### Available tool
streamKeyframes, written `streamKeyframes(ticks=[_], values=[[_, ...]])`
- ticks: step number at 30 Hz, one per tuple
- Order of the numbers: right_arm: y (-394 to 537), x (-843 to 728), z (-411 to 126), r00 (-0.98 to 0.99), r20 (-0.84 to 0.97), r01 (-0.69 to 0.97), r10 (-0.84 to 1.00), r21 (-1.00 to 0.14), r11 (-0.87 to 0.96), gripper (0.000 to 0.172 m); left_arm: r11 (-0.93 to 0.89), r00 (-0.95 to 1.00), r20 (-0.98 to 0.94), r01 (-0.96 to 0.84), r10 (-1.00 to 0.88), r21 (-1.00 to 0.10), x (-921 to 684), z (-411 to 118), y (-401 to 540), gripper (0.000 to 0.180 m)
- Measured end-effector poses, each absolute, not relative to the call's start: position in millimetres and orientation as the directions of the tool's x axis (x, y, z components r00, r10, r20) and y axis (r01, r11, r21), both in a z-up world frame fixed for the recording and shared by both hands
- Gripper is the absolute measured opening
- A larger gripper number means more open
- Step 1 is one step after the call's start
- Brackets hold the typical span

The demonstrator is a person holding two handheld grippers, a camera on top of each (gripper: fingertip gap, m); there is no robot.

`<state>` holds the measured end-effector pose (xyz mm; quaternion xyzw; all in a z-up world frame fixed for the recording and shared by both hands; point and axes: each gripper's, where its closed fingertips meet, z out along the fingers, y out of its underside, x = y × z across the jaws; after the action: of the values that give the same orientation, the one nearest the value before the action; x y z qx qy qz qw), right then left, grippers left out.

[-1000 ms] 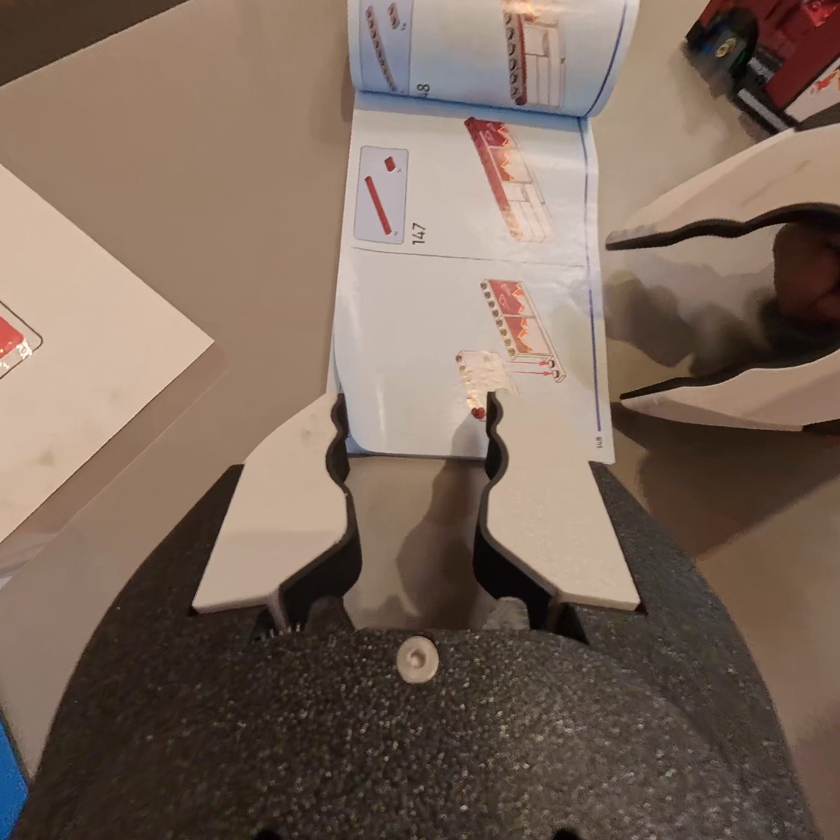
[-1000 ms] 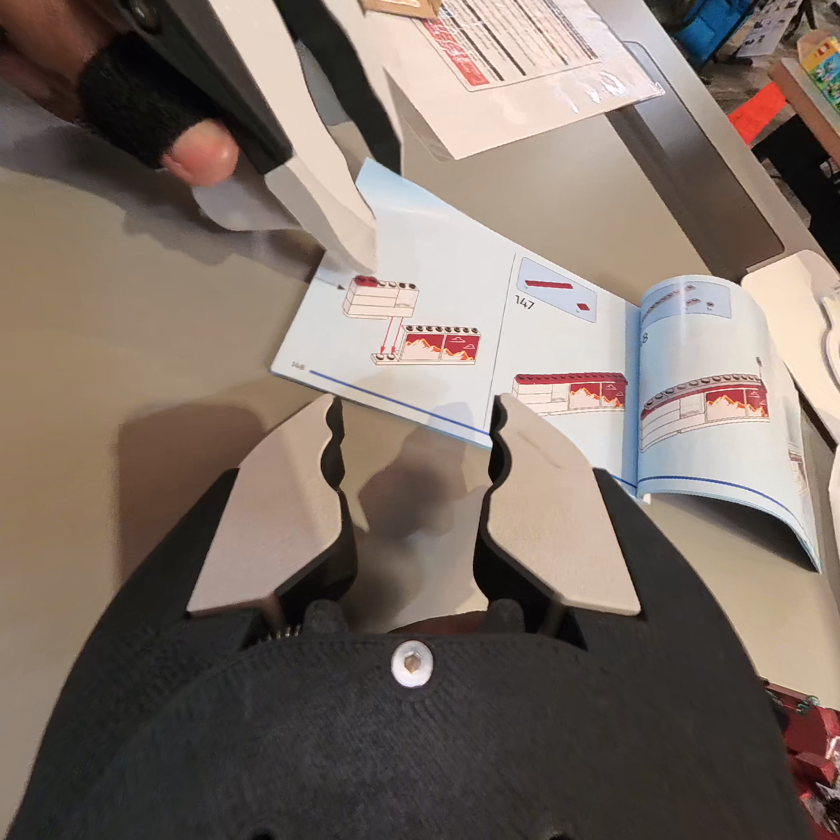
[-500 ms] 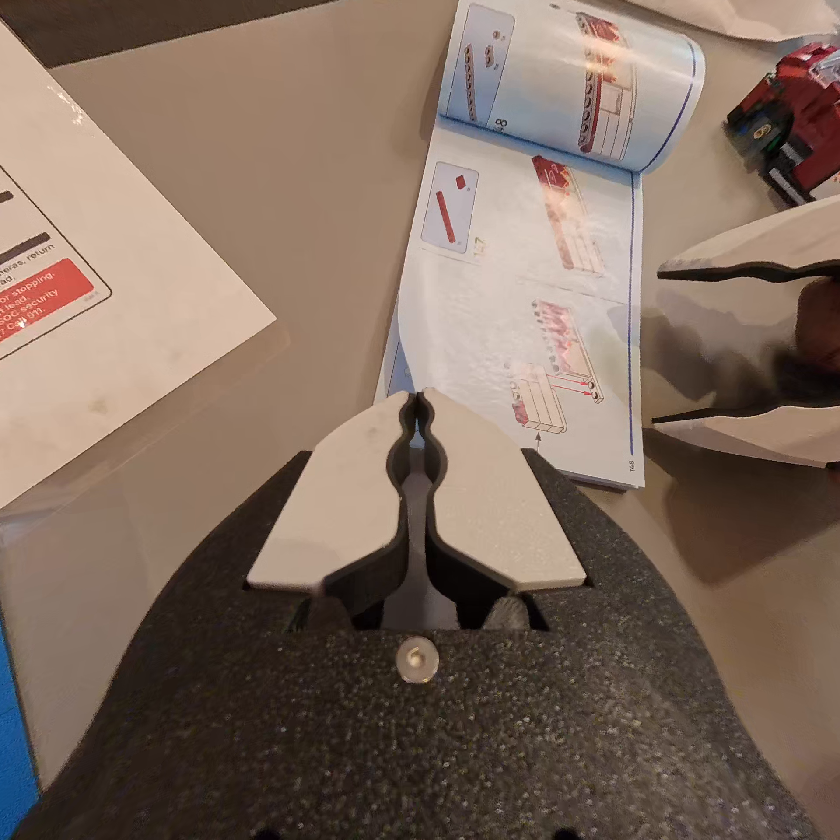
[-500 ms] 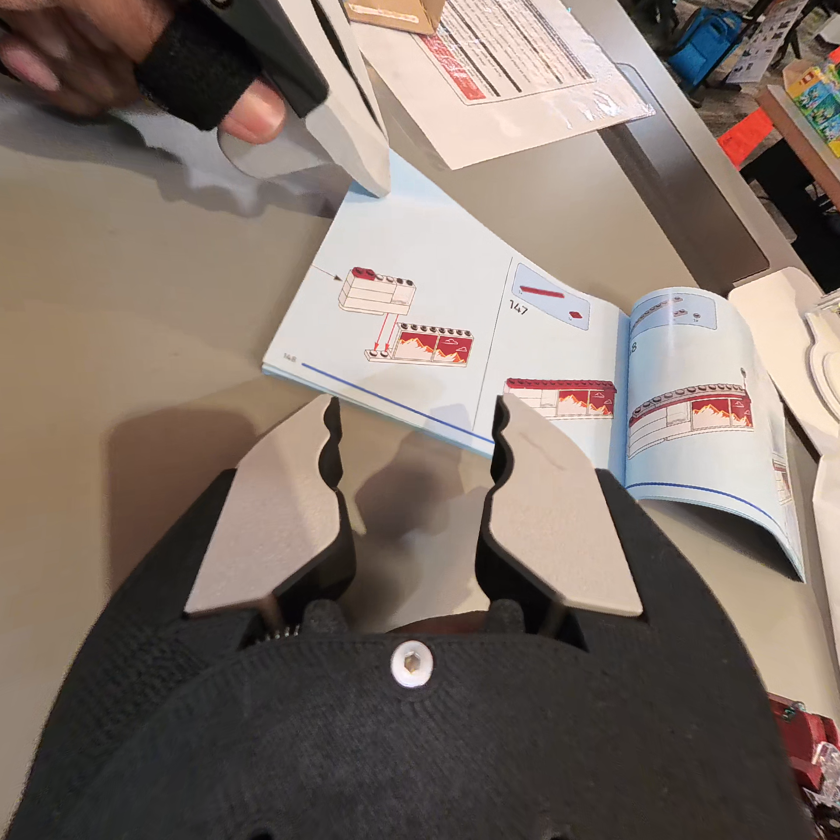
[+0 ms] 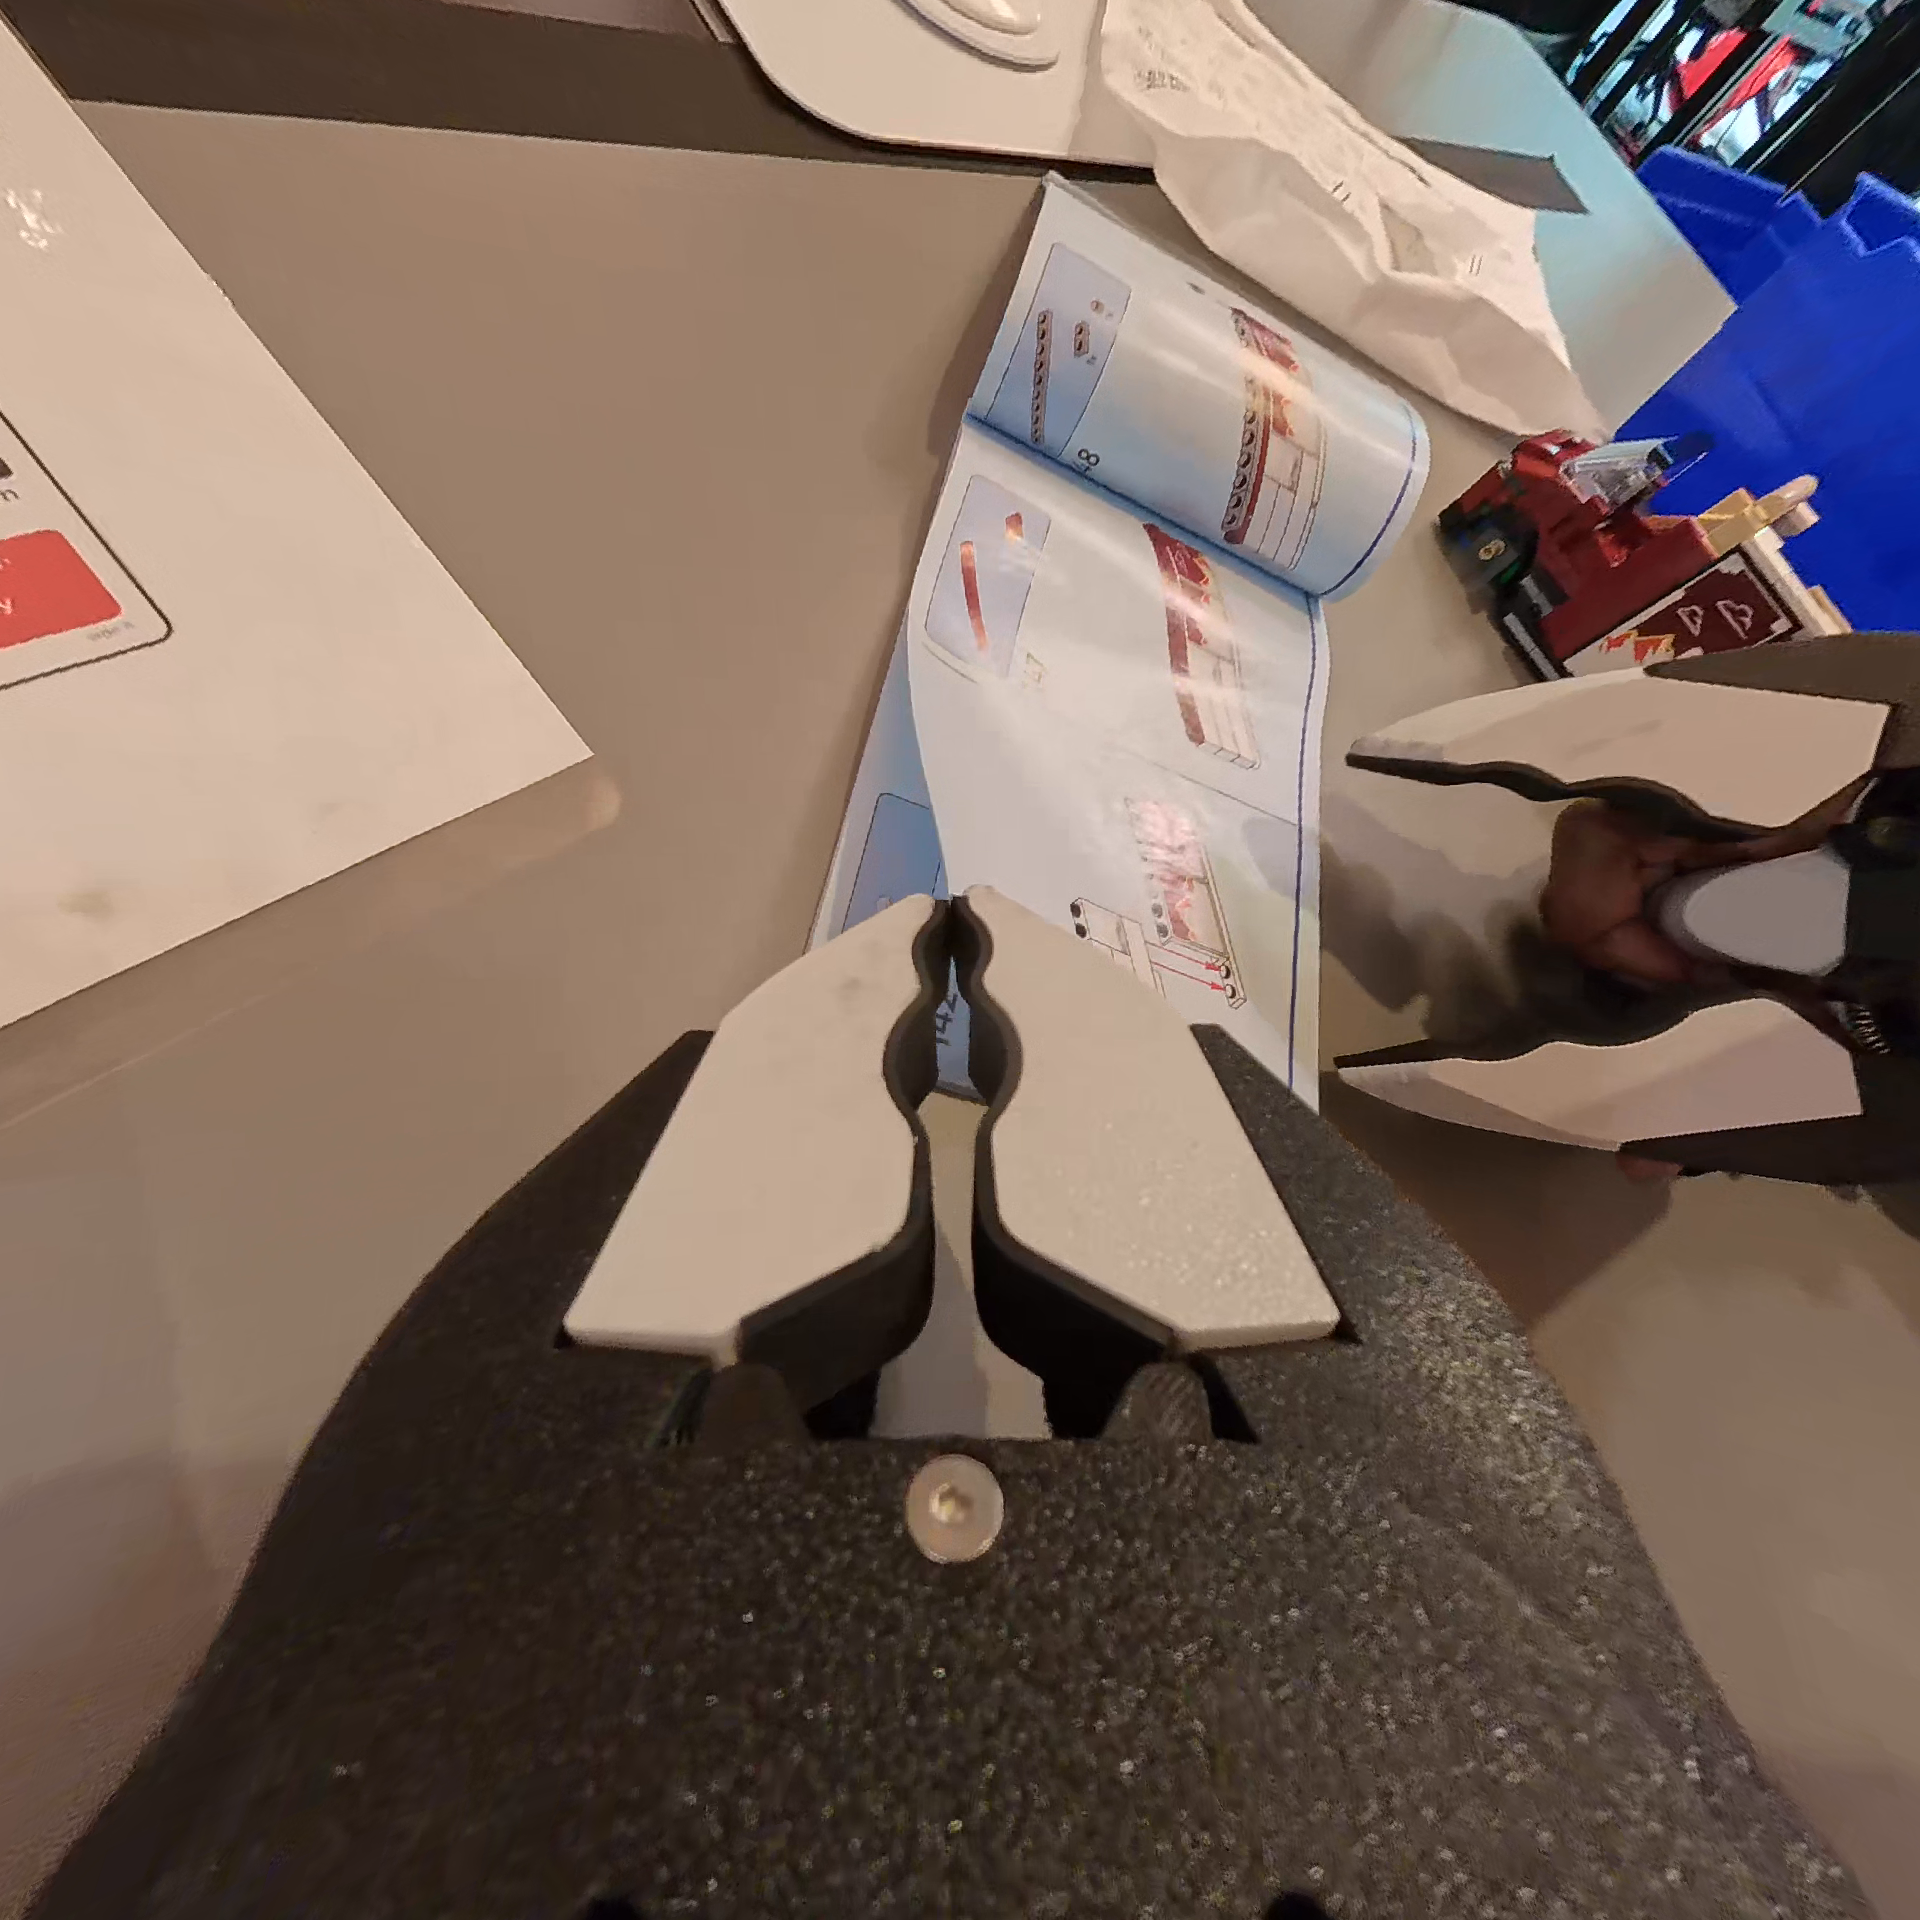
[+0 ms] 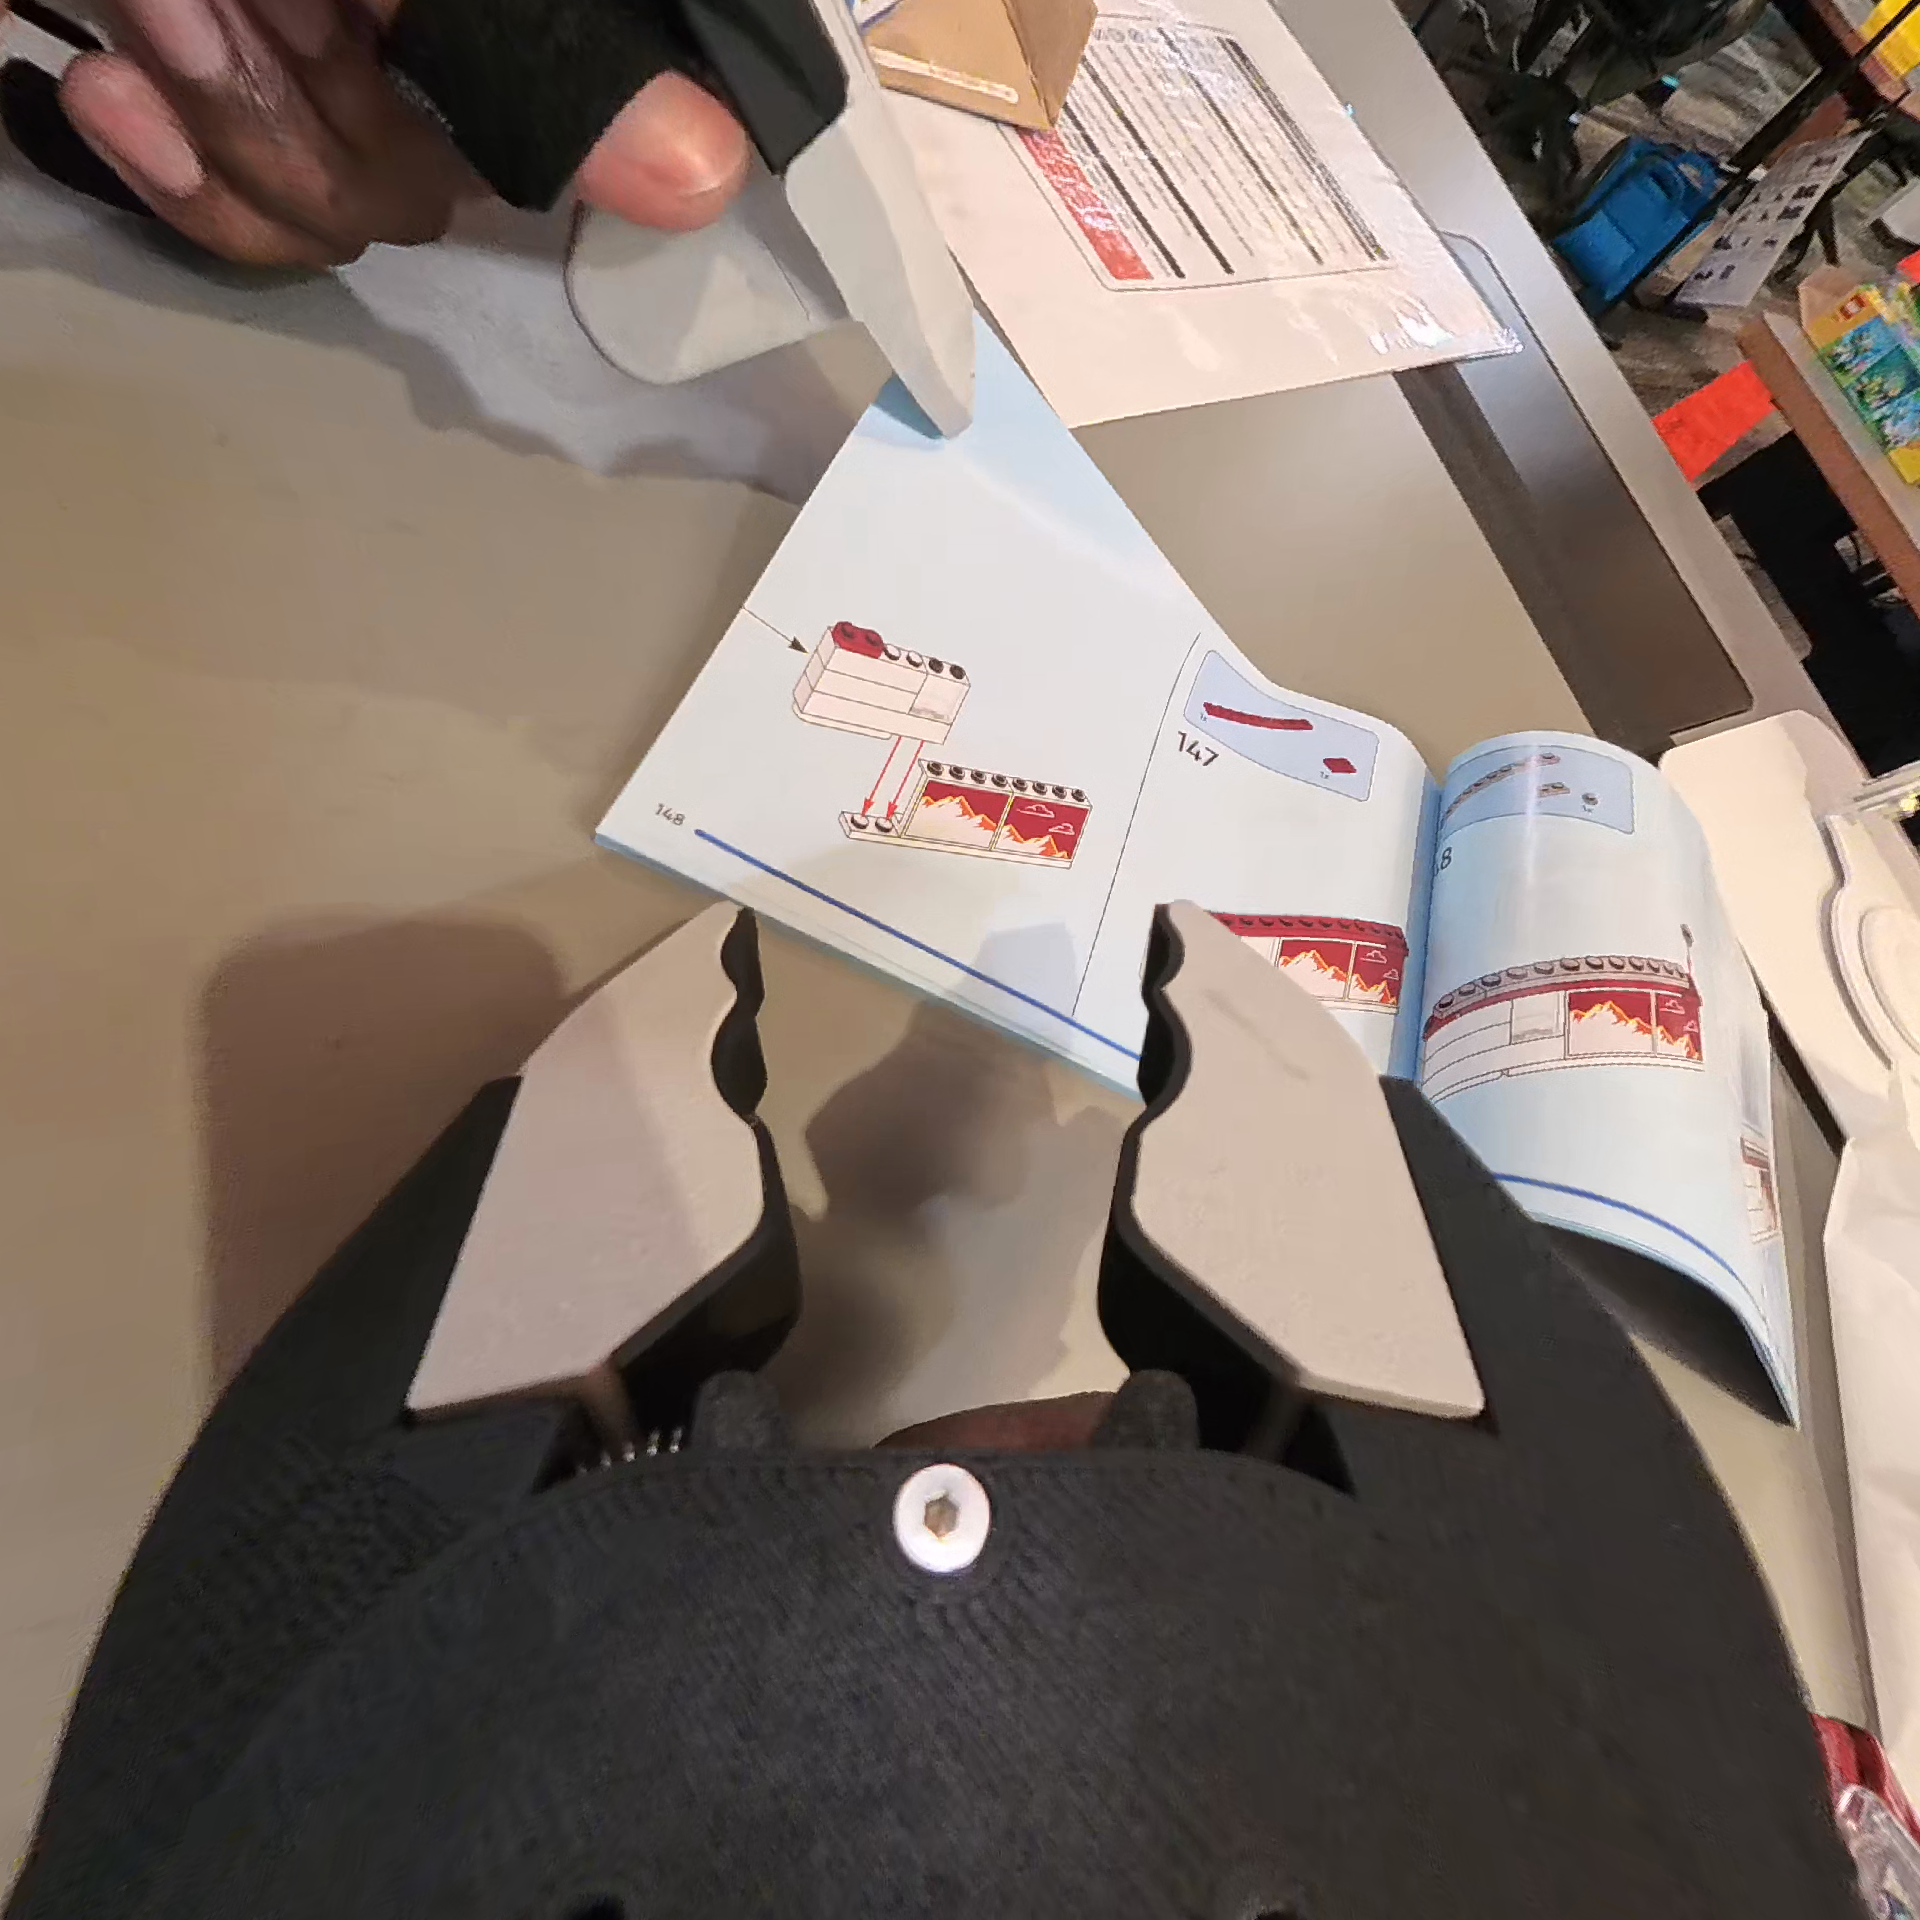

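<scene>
An open light-blue instruction booklet point(image 5: 1122, 727) lies on the tan table point(image 5: 623, 416). My left gripper point(image 5: 951, 914) is shut on the near left corner of its top page. That page curls up and bares a lower page point(image 5: 883, 862). The right wrist view shows the left gripper's tip point(image 6: 940, 405) at the far corner of the booklet point(image 6: 935, 644). My right gripper point(image 6: 951, 925) is open and empty. It hovers over the table at the booklet's long edge, and the left wrist view shows it point(image 5: 1345, 909) beside the booklet.
A laminated white sheet point(image 5: 208, 623) lies left of the booklet. A red brick model point(image 5: 1621, 582), crumpled white paper point(image 5: 1330, 208) and blue bins point(image 5: 1787, 343) are at the right. A cardboard piece point(image 6: 987, 52) and a person's hand point(image 6: 260, 135) show far off. My hands' fingertips stand some 11 centimetres from each other.
My left gripper shut at the booklet's corner and drew back, so the top page now curls up. My right gripper opened a little wider and stayed beside the booklet.
</scene>
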<state>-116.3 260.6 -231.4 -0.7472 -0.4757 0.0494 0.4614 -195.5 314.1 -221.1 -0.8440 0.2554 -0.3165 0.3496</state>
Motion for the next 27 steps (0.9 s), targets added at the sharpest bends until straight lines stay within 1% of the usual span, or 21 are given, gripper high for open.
streamKeyframes(ticks=[12, 17, 24, 27], values=[[259.9, -124.0, -219.3, 0.51, 0.447, 0.656, 0.735, -0.755, 0.005, 0.072, -0.677, 0.605, 0.525, -0.031, -0.598, -0.736, -195.3, -206.2, 317.9, 0.0], [259.6, -127.2, -219.3, 0.49, 0.482, 0.671, 0.726, -0.74, 0.038, 0.072, -0.69, 0.581, 0.568, 0.016, -0.582, -0.723, -194.9, -202.4, 318.6, 0.0], [259.2, -132.5, -217.2, 0.464, 0.541, 0.688, 0.701, -0.719, 0.101, 0.071, -0.698, 0.551, 0.599, 0.04, -0.581, -0.715, -192.3, -198.5, 316.9, 0.0], [258.9, -134.4, -215.5, 0.457, 0.562, 0.689, 0.689, -0.713, 0.125, 0.071, -0.706, 0.538, 0.595, -0.001, -0.598, -0.708, -188.5, -201.4, 311.7, 0.0]])
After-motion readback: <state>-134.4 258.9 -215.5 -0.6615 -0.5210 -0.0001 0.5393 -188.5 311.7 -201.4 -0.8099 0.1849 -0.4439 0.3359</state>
